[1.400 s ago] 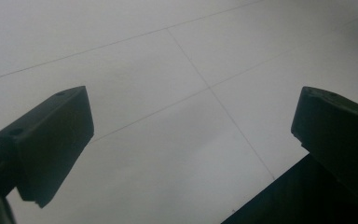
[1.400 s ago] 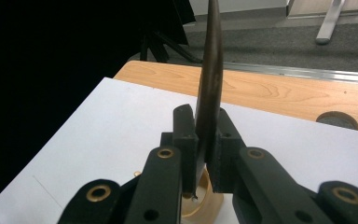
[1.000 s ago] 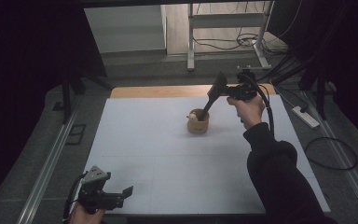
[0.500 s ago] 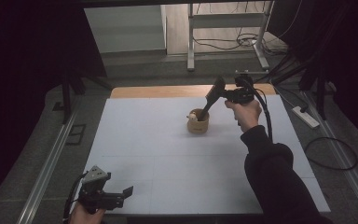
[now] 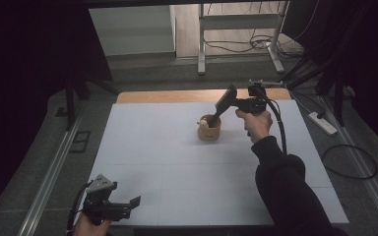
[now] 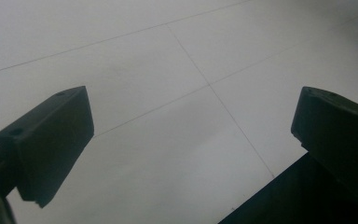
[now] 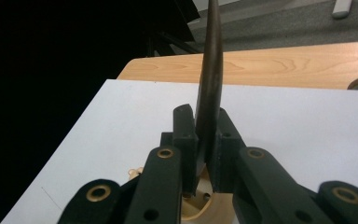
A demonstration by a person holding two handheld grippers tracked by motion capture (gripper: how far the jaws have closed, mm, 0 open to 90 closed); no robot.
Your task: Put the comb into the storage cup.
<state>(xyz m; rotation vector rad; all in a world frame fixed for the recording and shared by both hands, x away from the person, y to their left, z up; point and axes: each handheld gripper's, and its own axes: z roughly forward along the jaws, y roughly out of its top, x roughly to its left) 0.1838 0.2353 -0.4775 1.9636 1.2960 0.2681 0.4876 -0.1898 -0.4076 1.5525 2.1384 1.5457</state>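
- Dim room, dark curtains either side; white table (image 5: 177,167) in the middle, with a wooden strip (image 5: 177,96) along its far edge and cables on the floor beyond.
- Small wooden cup (image 5: 209,129) stands on the far-centre part of the table, something pale at its rim.
- Right gripper (image 5: 226,103) is clamped on a dark flat utensil (image 5: 221,107), spoon or spatula, hard to tell which. The utensil slants down, lower end inside the cup.
- Change: against the high view of a second ago, the right hand (image 5: 256,123) sits lower and the utensil's tip has gone from above the rim into the cup. Cup has not shifted.
- Reading: the insertion looks about finished; letting go is probably next. A tall handle leaning in a small cup could tip it on release.
- Left gripper (image 5: 128,205) idles at the near left corner, same spot as before, jaws spread with nothing between them.
- Right gripper view: both pads (image 7: 186,140) press flat on the utensil's (image 7: 209,93) thin edge, and the cup (image 7: 200,205) sits directly beneath. The high view is too coarse to confirm that pinch.
- Left gripper view: the gripper (image 6: 191,140) frames bare white surface (image 6: 168,70) and its seam lines, with the table's near edge at lower right.
- High view alone relates the two hands: well apart, at opposite corners.
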